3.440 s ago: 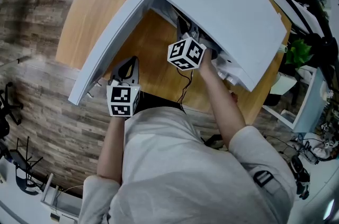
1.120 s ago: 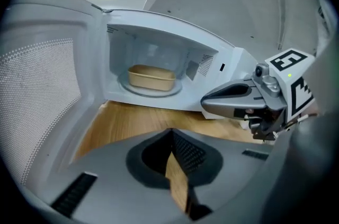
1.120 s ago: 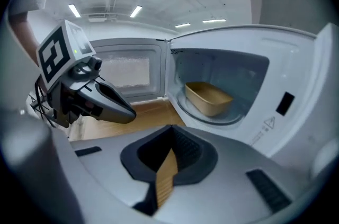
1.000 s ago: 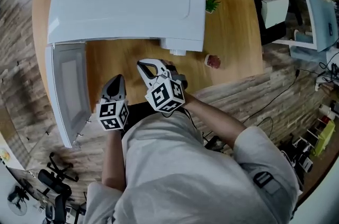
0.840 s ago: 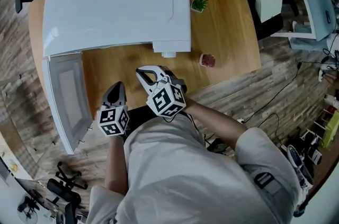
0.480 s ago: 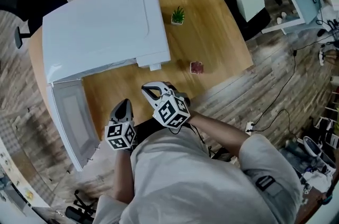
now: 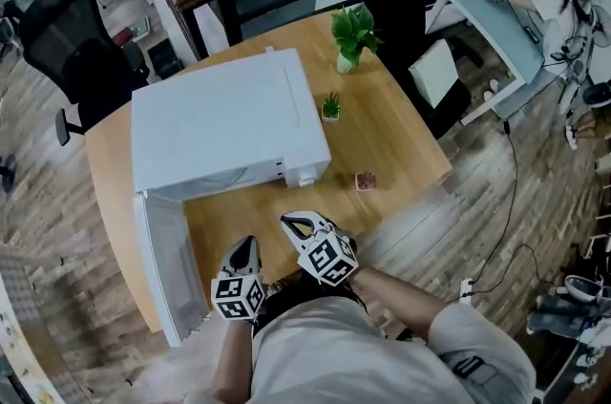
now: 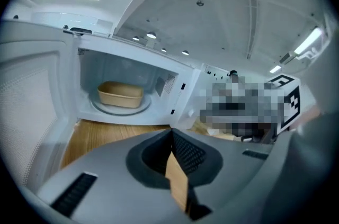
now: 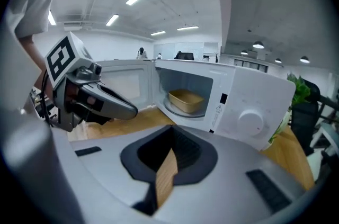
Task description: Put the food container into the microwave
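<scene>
Both tools have drawn back from the microwave (image 7: pixel 224 130). The left gripper (image 7: pixel 246 247) and right gripper (image 7: pixel 291 223) now hover at lower centre of the head view, over the near edge of the table (image 7: pixel 391 144). Each has its jaws pressed together on nothing. Beyond them, at lower left, the door (image 7: pixel 162 264) stands swung open. The container (image 8: pixel 120 95) sits inside on the turntable, left of centre in the left gripper view. Farther off, at upper centre, two plants (image 7: pixel 351 34) stand on the table.
</scene>
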The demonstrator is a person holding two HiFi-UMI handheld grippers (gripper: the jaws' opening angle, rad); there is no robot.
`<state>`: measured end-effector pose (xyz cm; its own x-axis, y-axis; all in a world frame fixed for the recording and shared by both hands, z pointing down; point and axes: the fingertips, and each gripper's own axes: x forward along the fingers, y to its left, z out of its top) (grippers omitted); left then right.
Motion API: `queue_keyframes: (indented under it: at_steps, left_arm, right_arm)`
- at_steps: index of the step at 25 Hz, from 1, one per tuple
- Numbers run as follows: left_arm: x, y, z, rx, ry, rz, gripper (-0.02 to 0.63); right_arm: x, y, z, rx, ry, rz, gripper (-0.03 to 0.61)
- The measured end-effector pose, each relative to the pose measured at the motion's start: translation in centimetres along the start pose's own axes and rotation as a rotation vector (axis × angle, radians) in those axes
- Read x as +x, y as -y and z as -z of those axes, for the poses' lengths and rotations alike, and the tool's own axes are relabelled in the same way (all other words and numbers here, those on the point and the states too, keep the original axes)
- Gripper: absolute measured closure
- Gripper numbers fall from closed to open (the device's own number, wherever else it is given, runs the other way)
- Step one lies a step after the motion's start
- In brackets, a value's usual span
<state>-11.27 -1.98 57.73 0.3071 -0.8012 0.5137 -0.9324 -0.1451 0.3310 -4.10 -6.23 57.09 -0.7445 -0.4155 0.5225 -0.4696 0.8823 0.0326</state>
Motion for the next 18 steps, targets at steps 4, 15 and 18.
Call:
queue_keyframes:
  at_steps: [4, 15, 18]
  left_arm:
    - [-2.7, 0.2, -1.2, 0.036, 0.059, 0.015, 0.603]
    - [-6.2, 2.9, -3.4, 0.047, 0.152, 0.138, 0.603]
    - [-6.9, 3.4, -4.0, 0.061, 0.179, 0.125, 0.601]
  right_arm:
    - [-1.3, -0.8, -0.7, 0.087, 0.012, 0.065, 0.574]
    - [-6.5, -3.3, -0.8, 0.225, 0.065, 0.177, 0.574]
    - [-7.1, -3.4, -0.9, 0.177, 0.067, 0.203, 0.574]
